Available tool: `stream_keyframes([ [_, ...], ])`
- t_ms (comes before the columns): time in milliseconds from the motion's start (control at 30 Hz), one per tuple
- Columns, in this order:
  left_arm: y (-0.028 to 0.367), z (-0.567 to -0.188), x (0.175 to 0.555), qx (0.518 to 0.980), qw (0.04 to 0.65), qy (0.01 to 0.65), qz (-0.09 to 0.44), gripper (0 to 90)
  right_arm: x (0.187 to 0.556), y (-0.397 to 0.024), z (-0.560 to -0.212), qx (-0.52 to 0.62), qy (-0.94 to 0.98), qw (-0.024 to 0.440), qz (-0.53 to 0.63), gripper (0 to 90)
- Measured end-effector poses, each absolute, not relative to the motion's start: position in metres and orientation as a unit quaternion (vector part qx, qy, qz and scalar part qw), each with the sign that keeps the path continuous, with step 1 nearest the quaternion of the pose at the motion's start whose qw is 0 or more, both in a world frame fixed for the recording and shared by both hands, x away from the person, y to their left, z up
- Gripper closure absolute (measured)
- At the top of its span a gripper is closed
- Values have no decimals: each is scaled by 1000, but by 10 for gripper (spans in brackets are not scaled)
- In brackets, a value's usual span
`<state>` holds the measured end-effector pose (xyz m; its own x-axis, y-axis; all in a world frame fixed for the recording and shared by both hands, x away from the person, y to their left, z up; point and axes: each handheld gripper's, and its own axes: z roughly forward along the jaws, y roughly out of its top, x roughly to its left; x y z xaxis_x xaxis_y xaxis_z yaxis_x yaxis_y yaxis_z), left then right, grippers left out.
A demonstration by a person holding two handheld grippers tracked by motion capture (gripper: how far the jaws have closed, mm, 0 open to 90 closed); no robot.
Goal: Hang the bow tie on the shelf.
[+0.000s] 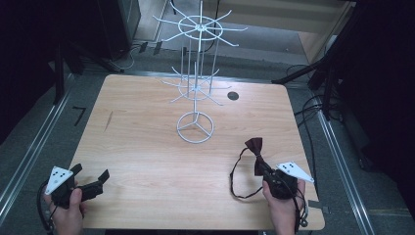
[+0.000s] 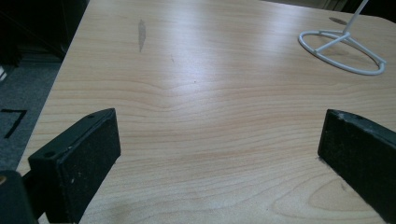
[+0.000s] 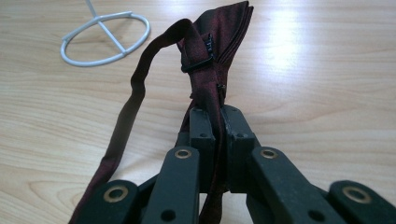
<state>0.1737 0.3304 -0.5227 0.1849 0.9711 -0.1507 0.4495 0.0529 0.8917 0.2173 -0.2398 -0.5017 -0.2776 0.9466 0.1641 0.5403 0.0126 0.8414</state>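
The dark maroon fabric bow tie sits at the near right of the pale wooden table, pinched in the right gripper, whose two black jaws are pressed together on one end of the bow with cloth squeezed between them. In the right gripper view the bow rises away from the jaws toward the far side, its long axis running near-to-far rather than across the table. A small black plastic clasp sits on the band close to the knot. The thin maroon neck strap droops off to the left and curls back toward the near edge in a loose loop that lies on the table.

The piece looks light, soft and limp. Judging by how it folds, it will sag and swing from any single hold, and the strap will trail behind and could snag. The knot or the pinched wing seems the firmest place to grip; the strap alone would let the bow dangle.

The left gripper rests at the near left edge, its jaws spread wide with only bare wood between them, holding nothing. The white wire display stand with radiating hooks stands upright at the far centre, its ring base on the table, well apart from both grippers.
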Motion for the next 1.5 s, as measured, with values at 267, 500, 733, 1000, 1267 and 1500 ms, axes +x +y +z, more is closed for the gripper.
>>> stream_keyframes([
  [267,330,-523,174,624,451,569,290,0,224,-232,-486,540,675,242,441,861],
  [500,331,-523,174,624,452,569,289,0,230,-223,-476,531,678,242,446,861],
  [733,331,-523,174,624,452,569,288,0,235,-215,-465,524,678,244,454,861],
  [1000,331,-523,174,624,453,569,287,0,240,-209,-451,517,675,249,465,862],
  [1267,331,-523,174,624,453,568,287,0,244,-205,-442,511,674,252,471,861],
  [1500,331,-523,174,624,453,569,287,0,247,-200,-432,505,672,255,478,861],
])
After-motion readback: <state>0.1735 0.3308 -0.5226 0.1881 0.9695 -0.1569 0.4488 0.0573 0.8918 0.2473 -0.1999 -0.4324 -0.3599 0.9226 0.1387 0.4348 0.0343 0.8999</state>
